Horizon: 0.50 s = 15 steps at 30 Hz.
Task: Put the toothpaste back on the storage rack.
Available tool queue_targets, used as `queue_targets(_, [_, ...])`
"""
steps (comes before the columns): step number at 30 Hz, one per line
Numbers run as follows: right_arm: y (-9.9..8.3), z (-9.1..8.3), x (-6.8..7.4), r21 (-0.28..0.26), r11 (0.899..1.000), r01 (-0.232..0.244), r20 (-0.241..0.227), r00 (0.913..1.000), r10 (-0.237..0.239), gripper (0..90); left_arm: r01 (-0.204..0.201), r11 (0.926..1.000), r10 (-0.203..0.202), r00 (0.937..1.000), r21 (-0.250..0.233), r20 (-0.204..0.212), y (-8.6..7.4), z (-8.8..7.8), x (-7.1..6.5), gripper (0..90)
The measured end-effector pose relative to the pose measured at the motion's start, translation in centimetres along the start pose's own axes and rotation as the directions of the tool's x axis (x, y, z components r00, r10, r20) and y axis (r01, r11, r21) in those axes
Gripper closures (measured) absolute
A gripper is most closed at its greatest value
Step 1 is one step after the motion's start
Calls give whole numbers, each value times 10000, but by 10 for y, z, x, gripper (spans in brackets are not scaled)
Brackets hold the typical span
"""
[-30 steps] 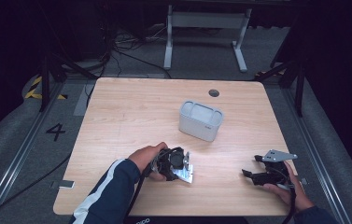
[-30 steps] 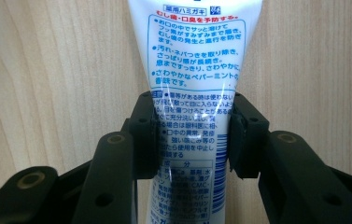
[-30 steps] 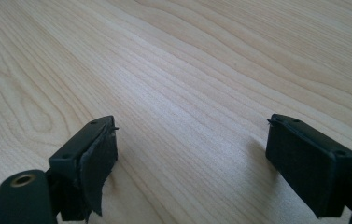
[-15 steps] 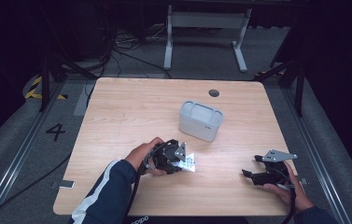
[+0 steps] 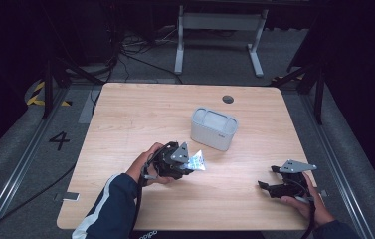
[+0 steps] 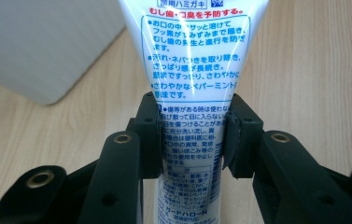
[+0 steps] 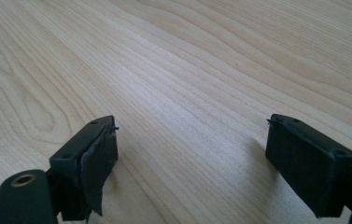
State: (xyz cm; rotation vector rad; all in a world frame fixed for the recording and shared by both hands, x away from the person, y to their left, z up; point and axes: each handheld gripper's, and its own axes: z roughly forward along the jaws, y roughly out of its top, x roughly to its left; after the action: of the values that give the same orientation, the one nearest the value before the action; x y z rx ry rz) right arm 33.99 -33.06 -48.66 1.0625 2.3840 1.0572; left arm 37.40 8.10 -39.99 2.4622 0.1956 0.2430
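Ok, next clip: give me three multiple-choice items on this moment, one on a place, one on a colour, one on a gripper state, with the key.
1. Where does the grey container stand relative to the left gripper?
A. Farther from the person, toward the right
B. Nearer the person than the gripper
C. Off the table

2. What colour is the printed text on the held toothpaste tube?
A. Green with yellow
B. Blue, with a red line near the top
C. Black only

3. How is the right gripper?
A. Shut on a tube
B. Shut on nothing
C. Open over bare wood

Key: 1 A, the high view shows the container beyond the gripper, rightward. 2 B, the left gripper view shows it. 3 C, its jaws stand wide apart above the wooden table.
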Motion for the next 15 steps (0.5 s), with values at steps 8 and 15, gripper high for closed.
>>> queue_targets(8, [0,0,0,1,10000,-1,-5,10000,1,170,491,9935,-550,9970,-1032,-548,6,-19,3,645])
queue_targets(15, [0,0,0,2,10000,2,-4,10000,-2,170,1029,9756,-1198,9897,-1941,-777,11,-30,8,647])
